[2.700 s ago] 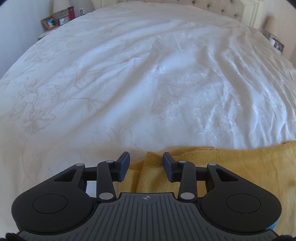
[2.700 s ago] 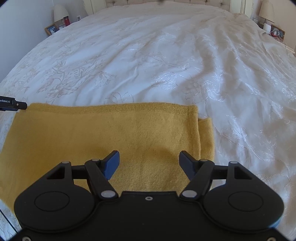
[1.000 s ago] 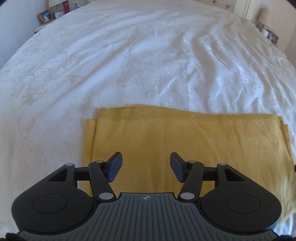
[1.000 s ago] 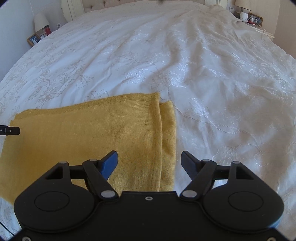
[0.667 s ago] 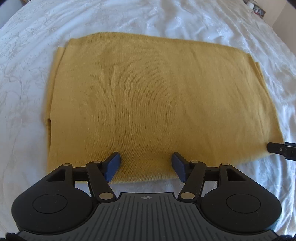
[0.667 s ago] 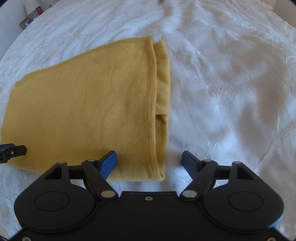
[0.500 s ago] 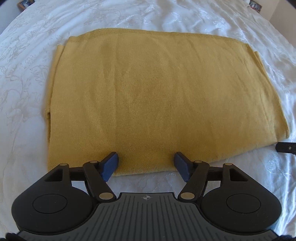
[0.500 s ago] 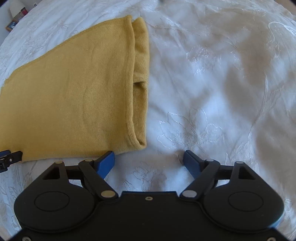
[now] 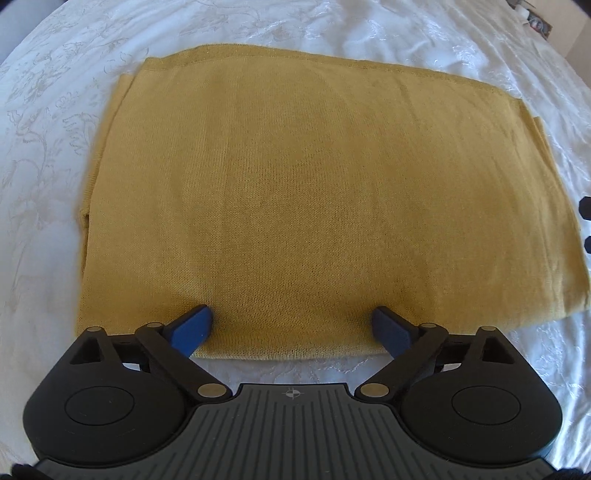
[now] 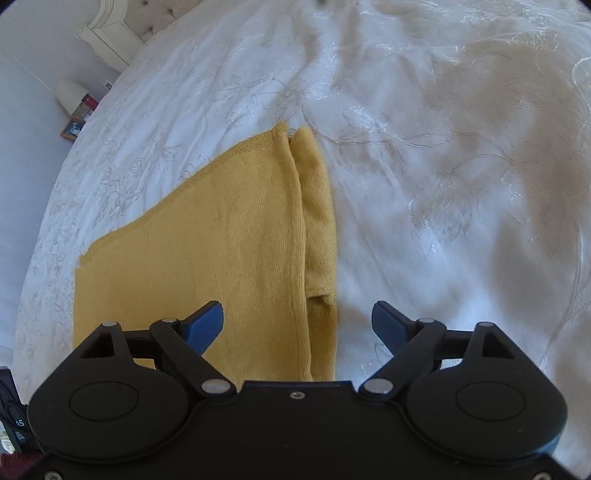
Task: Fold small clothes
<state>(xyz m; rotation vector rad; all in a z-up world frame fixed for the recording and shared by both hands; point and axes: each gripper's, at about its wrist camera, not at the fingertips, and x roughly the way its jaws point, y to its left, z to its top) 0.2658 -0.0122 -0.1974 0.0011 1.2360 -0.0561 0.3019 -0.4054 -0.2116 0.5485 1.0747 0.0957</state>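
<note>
- Mustard-yellow knitted garment [image 9: 314, 192], folded into a flat rectangle, lies on the white embroidered bedspread [image 9: 55, 129] below you, its near hem close to your left tool.
- Your left gripper [image 9: 291, 328] points steeply down at that near hem; its blue-padded fingers [image 9: 192, 326] are spreading wide, and the pads hover over the cloth without pinching it.
- Your right gripper [image 10: 297, 323] hangs over the garment's right-hand end, where a second layer of the same yellow knit [image 10: 319, 221] peeks out from under the top fold [image 10: 184, 266].
- Its jaws are opening too: the left pad is over the yellow fabric, the right pad over bare bedspread [image 10: 461, 184], with the folded edge running between them and nothing gripped.
- Dark tips at the right edge of your left camera's view are too cropped to identify.
- At the far left of your right camera's view, a wooden picture frame [image 10: 72, 129] stands on a bedside stand beside a pale tufted headboard [image 10: 155, 14].
</note>
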